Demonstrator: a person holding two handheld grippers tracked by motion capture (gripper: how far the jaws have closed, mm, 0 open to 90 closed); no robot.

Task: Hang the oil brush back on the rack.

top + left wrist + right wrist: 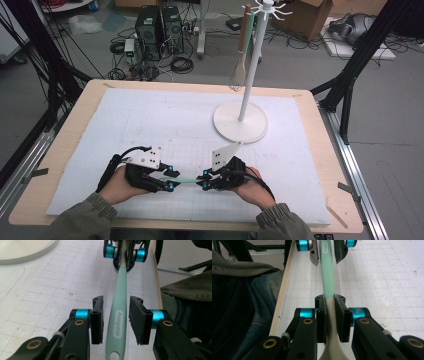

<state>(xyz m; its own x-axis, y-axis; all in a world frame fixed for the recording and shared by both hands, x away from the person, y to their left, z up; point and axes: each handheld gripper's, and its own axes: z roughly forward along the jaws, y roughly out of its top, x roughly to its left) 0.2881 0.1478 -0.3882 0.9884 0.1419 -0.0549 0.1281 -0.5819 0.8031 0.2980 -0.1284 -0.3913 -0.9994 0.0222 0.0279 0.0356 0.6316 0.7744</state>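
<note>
Two grippers on one spatula (186, 180): right gripper (205, 186) clamped, left gripper (170, 186) loose, rack (240, 121) behind.

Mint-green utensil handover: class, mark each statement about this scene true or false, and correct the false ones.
1. The right gripper is clamped on the mint-green utensil. True.
2. The left gripper squeezes the handle tightly. False: its pads stand apart from the handle on both sides.
3. A whisk hangs from the white stand. True.
4. The utensil lies flat on the white mat, untouched. False: it is held between the two grippers, the right one gripping it.
5. The stand is at the near edge of the table, beside the hands. False: it is on the far right part of the mat.
</note>
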